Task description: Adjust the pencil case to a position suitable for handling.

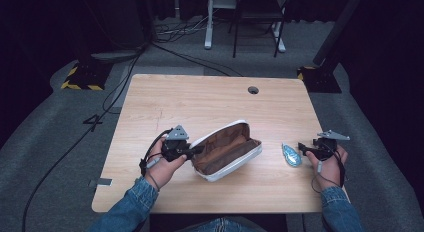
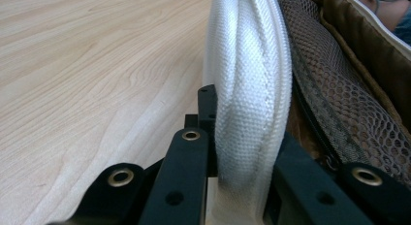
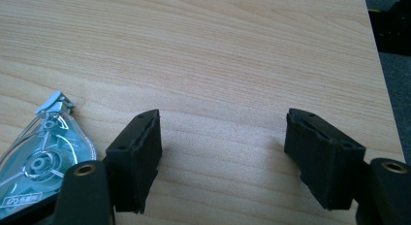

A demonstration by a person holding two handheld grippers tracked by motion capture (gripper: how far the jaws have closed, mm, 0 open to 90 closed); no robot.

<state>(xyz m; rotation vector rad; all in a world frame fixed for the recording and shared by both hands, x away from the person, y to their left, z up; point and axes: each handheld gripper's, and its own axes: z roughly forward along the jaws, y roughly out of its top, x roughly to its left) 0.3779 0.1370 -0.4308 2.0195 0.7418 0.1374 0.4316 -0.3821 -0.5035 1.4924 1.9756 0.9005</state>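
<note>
High view: left gripper (image 1: 192, 151) clamped on white rim of open pouch (image 1: 226, 149), mid-table (image 1: 210, 99), brown lining up. Right gripper (image 1: 305, 149) parted wide, holding nothing, just beside clear blue tape dispenser (image 1: 291, 155) lying right of pouch

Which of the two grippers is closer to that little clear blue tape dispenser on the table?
Right. The right gripper sits open just beside the clear blue tape dispenser, while the left gripper is across the table, clamped on the white pouch's rim.
</note>
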